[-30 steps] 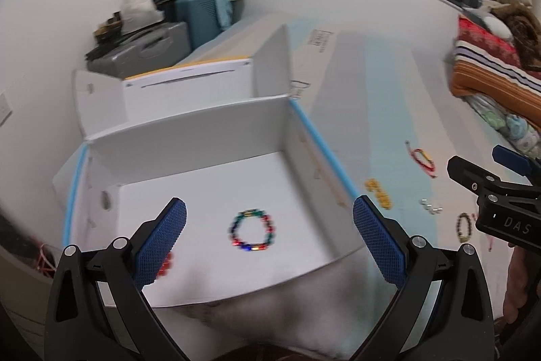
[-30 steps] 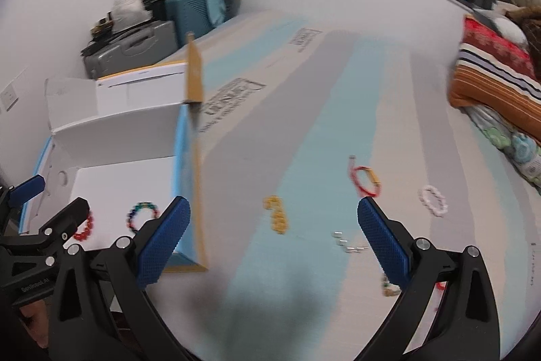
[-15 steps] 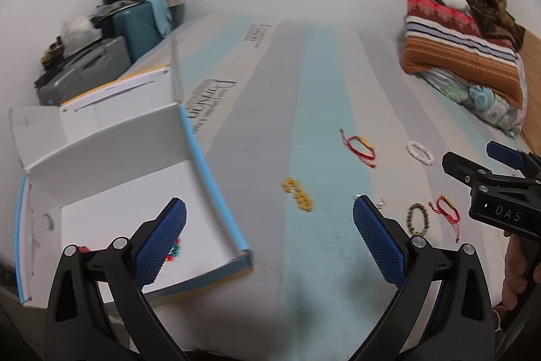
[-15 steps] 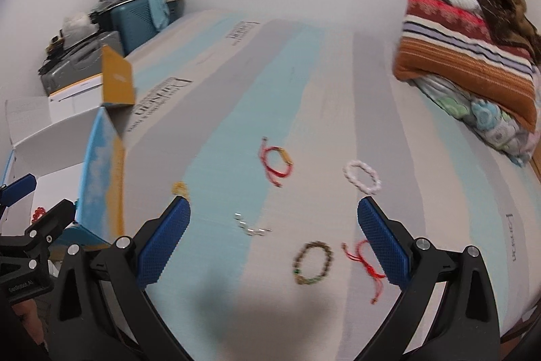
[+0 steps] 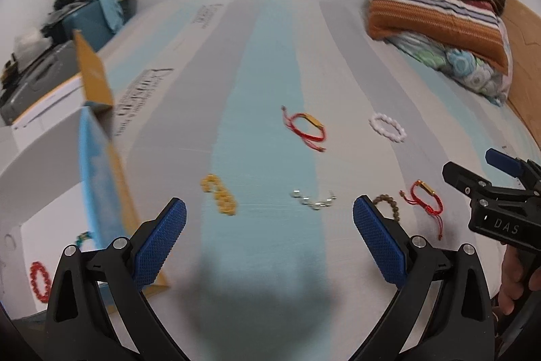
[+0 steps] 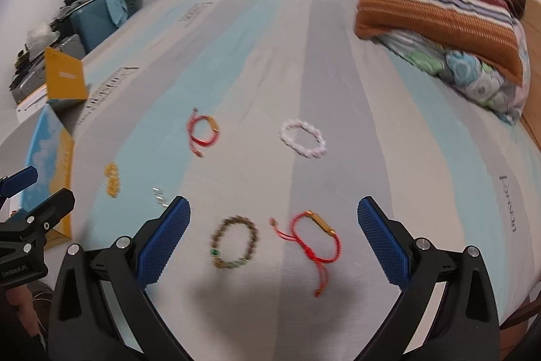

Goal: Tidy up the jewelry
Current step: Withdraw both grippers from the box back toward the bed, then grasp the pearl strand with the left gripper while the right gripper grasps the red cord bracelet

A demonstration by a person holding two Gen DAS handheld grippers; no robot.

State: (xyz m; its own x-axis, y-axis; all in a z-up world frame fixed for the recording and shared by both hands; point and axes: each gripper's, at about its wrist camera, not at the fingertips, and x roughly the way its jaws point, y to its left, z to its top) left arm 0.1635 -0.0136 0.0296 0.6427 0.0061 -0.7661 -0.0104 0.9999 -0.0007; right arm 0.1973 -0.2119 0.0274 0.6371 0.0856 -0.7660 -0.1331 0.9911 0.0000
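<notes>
Left gripper (image 5: 269, 237) fingers spread, empty — right gripper (image 6: 274, 239) likewise, above brown bead bracelet (image 6: 234, 241).

Six bracelets (image 6: 234, 242) loose on striped mattress (image 6: 331, 63)

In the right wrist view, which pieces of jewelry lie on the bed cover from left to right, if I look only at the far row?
yellow bead bracelet → silver pieces → red cord bracelet → white bead bracelet

Box (image 5: 98, 178) left of bracelets (image 6: 302, 137) on mattress (image 6: 422, 158)
</notes>
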